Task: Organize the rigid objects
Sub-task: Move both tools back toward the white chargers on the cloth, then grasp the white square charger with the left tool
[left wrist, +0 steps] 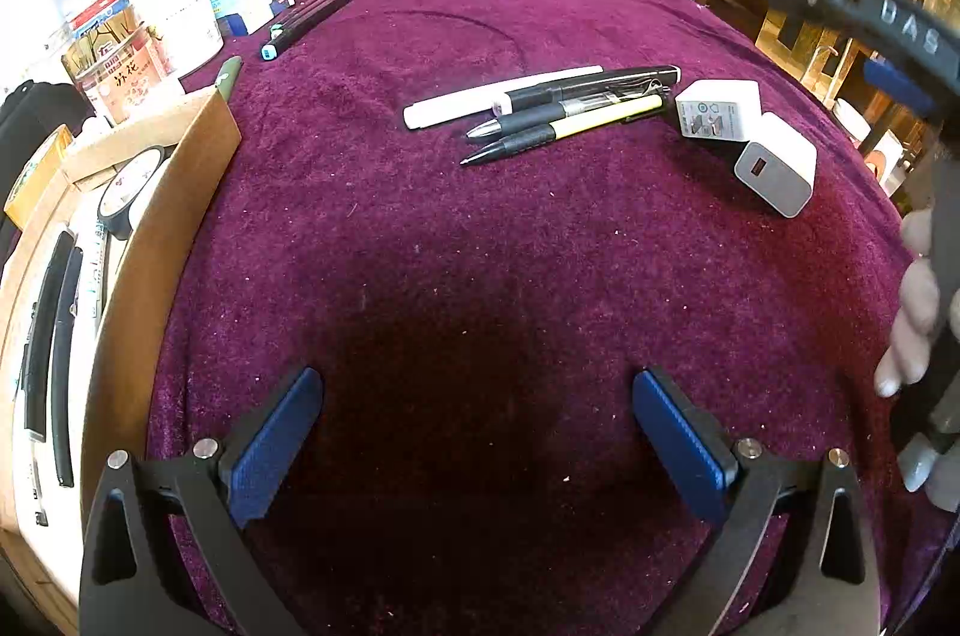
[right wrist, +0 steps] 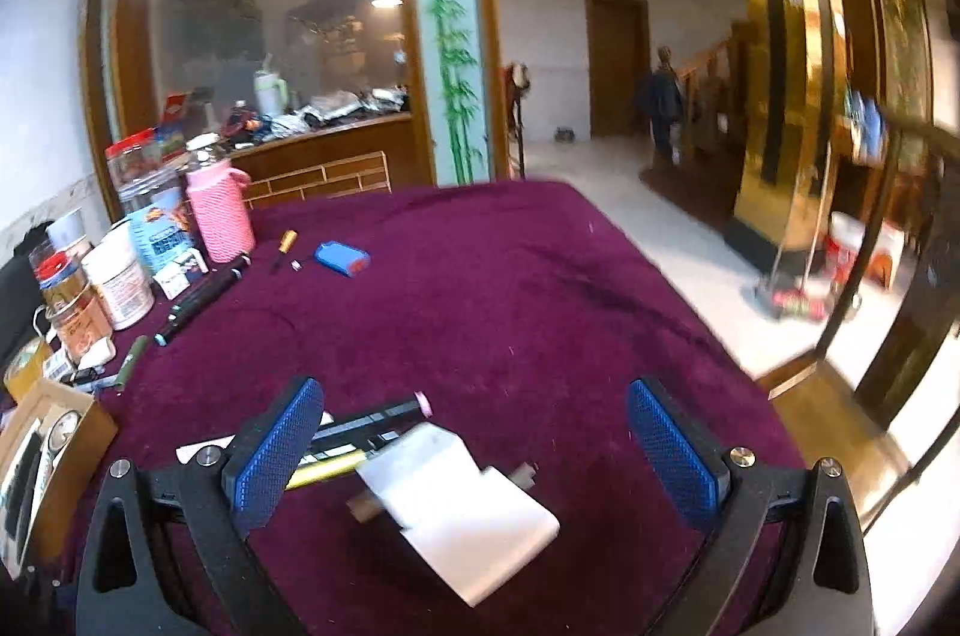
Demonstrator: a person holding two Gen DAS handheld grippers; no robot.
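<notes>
My right tool [right wrist: 474,456] stands spread wide with nothing between its blue pads [right wrist: 276,450]. It hovers directly over two white chargers [right wrist: 462,504] on the desk [right wrist: 510,288]; the picture is blurred here, so I cannot tell their exact pose. My left tool [left wrist: 477,441] is likewise released and empty, low over bare purple cloth, well apart from the work.

In the left view the near charger [left wrist: 777,171] touches the far charger [left wrist: 717,111], and both lie just beside a row of pens [left wrist: 540,111].

Handling judgement: each charger is a rigid plastic block, light for its bulk, with smooth, somewhat slippery faces. It will not deform, so I expect moderate closing force to hold it. I would take it across two opposite flat faces, near the middle of the body, clear of the prongs and the port end. The neighbouring block may shift on contact.

A cardboard box [left wrist: 174,192] stands at the left edge of the desk.
</notes>
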